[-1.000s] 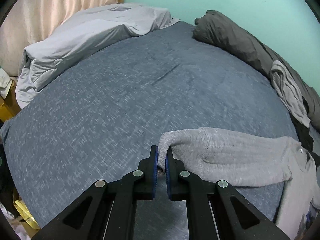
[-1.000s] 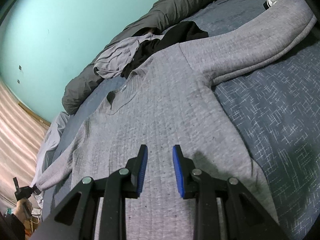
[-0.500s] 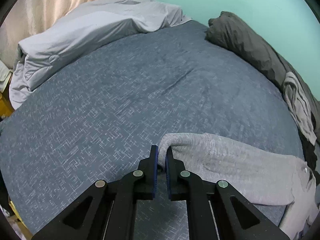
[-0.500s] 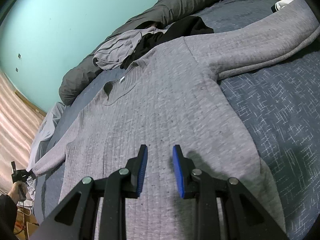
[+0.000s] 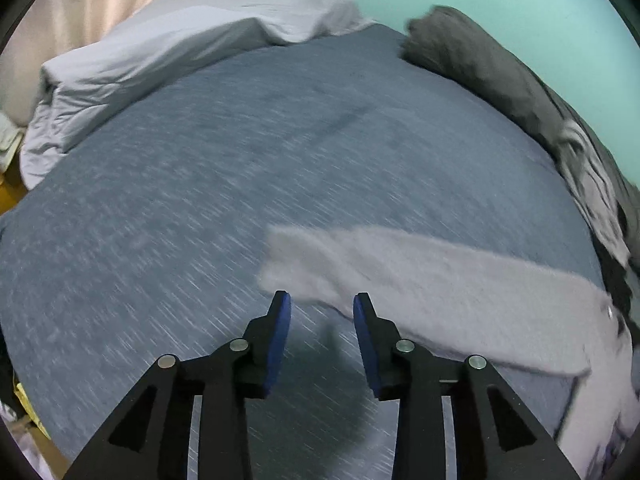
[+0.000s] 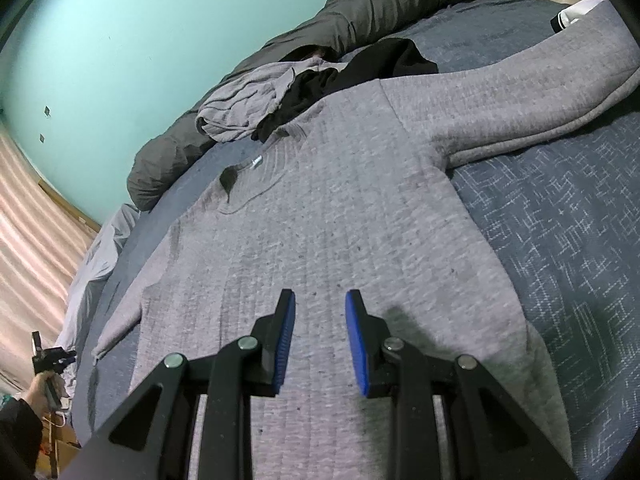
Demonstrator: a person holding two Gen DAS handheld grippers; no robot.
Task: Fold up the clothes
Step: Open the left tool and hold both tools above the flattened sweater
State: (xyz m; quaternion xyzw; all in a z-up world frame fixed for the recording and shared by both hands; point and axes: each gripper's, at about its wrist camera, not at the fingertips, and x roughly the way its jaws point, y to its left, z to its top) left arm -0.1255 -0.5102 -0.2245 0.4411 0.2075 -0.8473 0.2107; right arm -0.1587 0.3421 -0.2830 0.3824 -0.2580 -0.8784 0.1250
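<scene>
A grey knit sweater (image 6: pixel 340 216) lies spread flat on the blue bedspread (image 6: pixel 568 232), front down toward the camera. Its one sleeve (image 5: pixel 420 280) stretches across the bed in the blurred left wrist view, the cuff end lying just beyond my left gripper (image 5: pixel 322 300). That gripper's jaws are opening and nothing is between them; the cuff lies free on the bed. My right gripper (image 6: pixel 320 300) hovers over the sweater's body near the hem, open, its blue pads apart and gripping nothing. The other sleeve (image 6: pixel 520 92) runs off to the upper right.
A dark grey duvet (image 6: pixel 360 12) lies along the green wall. A light grey garment (image 6: pixel 248 100) and a black one (image 6: pixel 360 64) are heaped by the sweater's collar. A pale folded quilt (image 5: pixel 160 52) sits at the far left of the bed. A person's hand (image 6: pixel 40 388) holds the left gripper.
My left gripper had the sleeve cuff pinched; now its jaws have parted, the cuff has dropped onto the bed, and the gripper has lowered. The right gripper has stayed put.
</scene>
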